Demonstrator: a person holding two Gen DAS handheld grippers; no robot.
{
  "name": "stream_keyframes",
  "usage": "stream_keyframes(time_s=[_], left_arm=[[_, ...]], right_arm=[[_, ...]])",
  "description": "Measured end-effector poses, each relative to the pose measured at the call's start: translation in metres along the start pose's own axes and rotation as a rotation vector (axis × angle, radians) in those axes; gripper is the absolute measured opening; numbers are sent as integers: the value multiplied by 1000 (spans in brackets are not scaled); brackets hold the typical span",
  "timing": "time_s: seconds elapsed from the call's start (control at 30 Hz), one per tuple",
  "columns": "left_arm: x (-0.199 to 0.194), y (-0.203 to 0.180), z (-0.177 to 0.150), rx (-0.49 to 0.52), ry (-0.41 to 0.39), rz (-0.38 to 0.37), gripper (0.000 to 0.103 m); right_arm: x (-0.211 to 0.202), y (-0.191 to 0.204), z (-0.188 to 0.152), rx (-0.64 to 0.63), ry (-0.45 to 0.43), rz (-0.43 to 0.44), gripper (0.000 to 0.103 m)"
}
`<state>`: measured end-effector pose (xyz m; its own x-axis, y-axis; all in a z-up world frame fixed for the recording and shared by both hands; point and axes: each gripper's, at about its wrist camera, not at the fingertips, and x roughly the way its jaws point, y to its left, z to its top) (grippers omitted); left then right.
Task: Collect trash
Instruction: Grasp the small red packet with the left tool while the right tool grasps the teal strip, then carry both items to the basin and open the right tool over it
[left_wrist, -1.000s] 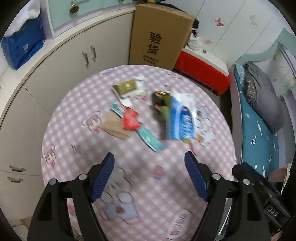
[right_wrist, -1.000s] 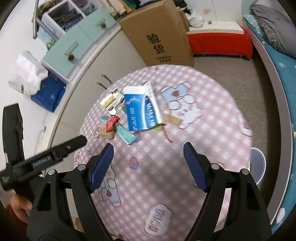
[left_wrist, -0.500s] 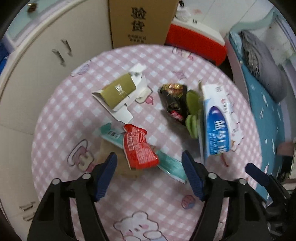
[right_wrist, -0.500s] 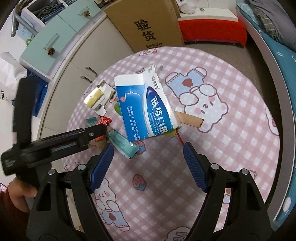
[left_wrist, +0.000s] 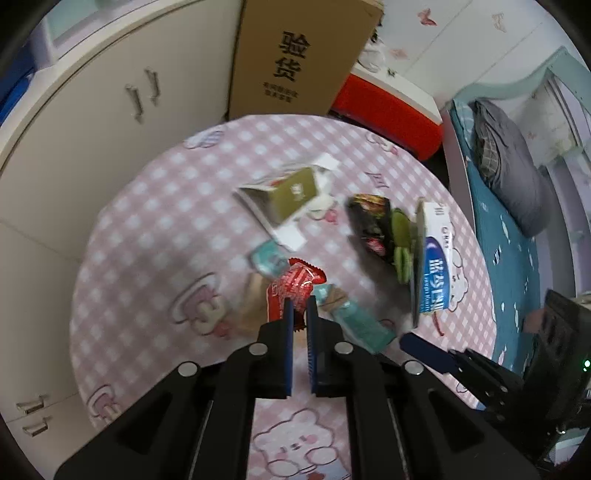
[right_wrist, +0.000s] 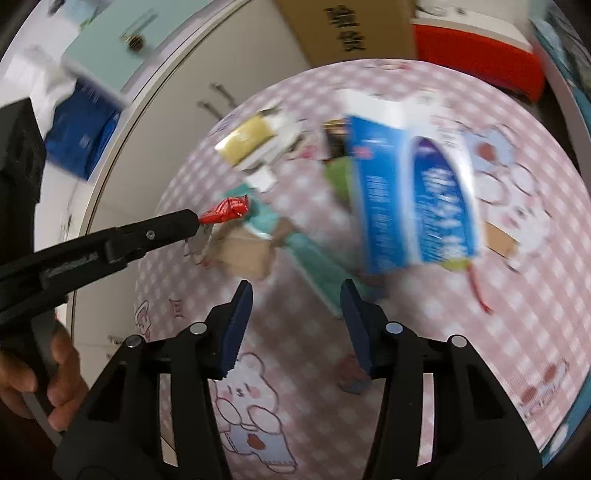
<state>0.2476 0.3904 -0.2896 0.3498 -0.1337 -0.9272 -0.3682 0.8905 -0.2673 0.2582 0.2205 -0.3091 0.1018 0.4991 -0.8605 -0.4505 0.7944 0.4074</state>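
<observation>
Trash lies on a round table with a pink checked cloth (left_wrist: 147, 229). My left gripper (left_wrist: 299, 314) is shut on a red snack wrapper (left_wrist: 293, 291); the right wrist view shows the wrapper (right_wrist: 225, 214) lifted clear of the cloth. Beneath lie a teal wrapper (left_wrist: 354, 321) and a brown card piece (right_wrist: 247, 251). An olive carton (left_wrist: 291, 194), a black wrapper (left_wrist: 371, 225), green pieces (left_wrist: 400, 243) and a blue-white box (left_wrist: 434, 269) lie beyond. My right gripper (right_wrist: 297, 295) is open and empty, above the teal wrapper (right_wrist: 314, 258), near the blue-white box (right_wrist: 413, 195).
White cabinets (left_wrist: 92, 122) curve along the table's left. A brown cardboard box (left_wrist: 295, 59) and a red-and-white chest (left_wrist: 388, 107) stand behind the table. A bed with teal sheets (left_wrist: 517, 258) runs along the right.
My left gripper has dropped onto the red wrapper, closed on it and lifted it. My right gripper has moved lower and closer to the trash pile, its jaws somewhat narrower but still open.
</observation>
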Motion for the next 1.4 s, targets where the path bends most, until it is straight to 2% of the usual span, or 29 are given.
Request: stream_keyframes(time_s=[0.13,0.3,0.43,0.53,0.57,0.6,0.63,1.0,1.27,1.4], left_arm=[[-9,21,-11,-51,-11,-9,6],[-12,31,-22,-77,-12,-16,6],[-13,28,-25,-66,-22,-13,6],[-15,26,-25,-68,-27,-10,6],[-16,24,-25,-64,-32,-6,6],[-17,22,-24,-63,-34,-6,6],[-18,19,-24,-57,-40,-6,6],[-43,-37,-35,-3,-127,7,6],[-67,-110,-70,20,-186,-18,6],[-72,-157,-92,51,-198,-47,6]], right_arm=[[14,18,10,-95,-21,-54,49],[39,16,22,-148,-14,-140,47],[49,18,22,-188,6,-159,38],[54,26,21,-237,31,-167,28],[54,25,20,-237,44,-155,19],[53,25,18,-235,53,-140,14],[52,24,17,-233,59,-126,13],[-25,-9,1,-84,-19,102,12],[-95,-61,-30,-3,-79,187,12],[-135,-91,-49,6,-120,179,12]])
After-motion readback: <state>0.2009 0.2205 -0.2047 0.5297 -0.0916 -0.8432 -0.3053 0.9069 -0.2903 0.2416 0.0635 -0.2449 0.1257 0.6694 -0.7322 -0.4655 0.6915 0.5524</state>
